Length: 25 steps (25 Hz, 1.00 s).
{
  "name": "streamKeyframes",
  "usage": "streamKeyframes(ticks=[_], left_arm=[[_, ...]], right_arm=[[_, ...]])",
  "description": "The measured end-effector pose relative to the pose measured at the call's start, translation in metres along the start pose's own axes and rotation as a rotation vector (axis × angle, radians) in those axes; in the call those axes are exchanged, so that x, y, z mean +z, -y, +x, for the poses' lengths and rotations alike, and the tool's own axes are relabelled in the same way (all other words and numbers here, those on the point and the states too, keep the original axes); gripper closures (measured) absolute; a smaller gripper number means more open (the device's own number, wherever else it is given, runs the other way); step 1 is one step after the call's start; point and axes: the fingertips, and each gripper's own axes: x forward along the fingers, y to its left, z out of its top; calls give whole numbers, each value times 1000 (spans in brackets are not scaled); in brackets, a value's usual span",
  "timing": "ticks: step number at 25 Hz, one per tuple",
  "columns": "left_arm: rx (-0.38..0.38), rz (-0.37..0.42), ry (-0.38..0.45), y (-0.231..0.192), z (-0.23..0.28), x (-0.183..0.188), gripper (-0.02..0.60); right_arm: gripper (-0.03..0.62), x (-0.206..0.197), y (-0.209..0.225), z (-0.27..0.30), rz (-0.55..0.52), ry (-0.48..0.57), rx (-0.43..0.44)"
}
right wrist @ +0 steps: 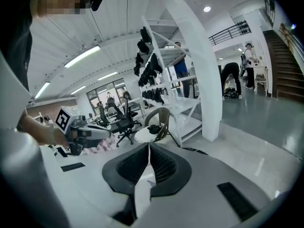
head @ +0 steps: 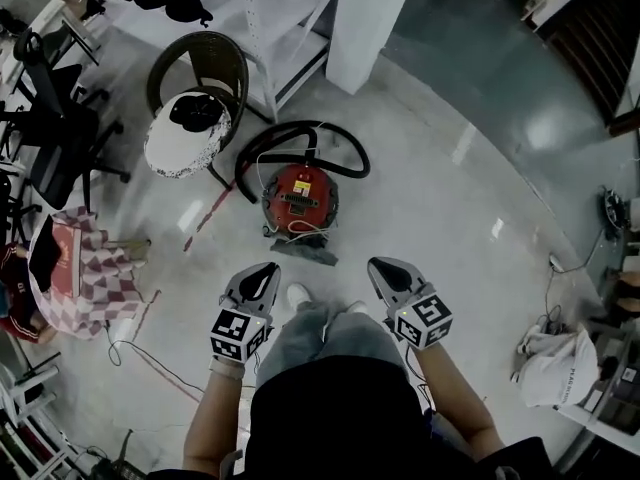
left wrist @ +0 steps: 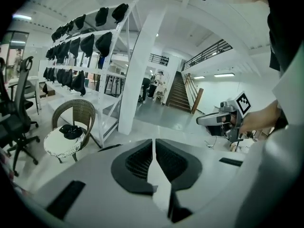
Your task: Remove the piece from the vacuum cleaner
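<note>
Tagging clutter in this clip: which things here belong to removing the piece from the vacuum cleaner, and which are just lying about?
For the job: red vacuum cleaner, black hose, left gripper and right gripper, both shut and empty.
Lying about: wicker chair, checked cloth, office chair, white bag, shelving rack.

— Where's the head camera?
— High up, tipped steeply down: floor point(head: 450, 198) fills the frame, wicker chair point(head: 175, 148) upper left, white pillar point(head: 370, 18) at the top.
— And the gripper cameras?
— Each sits close behind its own jaws, facing level across the room. Both share that chair and pillar; the left's catches the right gripper point(left wrist: 199, 121) mid right, the right's the left gripper point(right wrist: 108, 133) mid left.
</note>
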Motion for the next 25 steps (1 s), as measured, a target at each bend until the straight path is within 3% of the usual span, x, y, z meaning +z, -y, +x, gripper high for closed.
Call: streamKeyframes(ticks=[3,9,25], left_arm=[[-9,1,-53,-23,11,-21,561],[-1,-93,-108,-54,40,-63,560],[49,-101,-299,-111,146,-207,560]], right_arm=[[565,-15,-3,35,-25,-51,26],[563,-61,-4,96,-91,-171,94],[554,-214,55,246,-223,-432,239]])
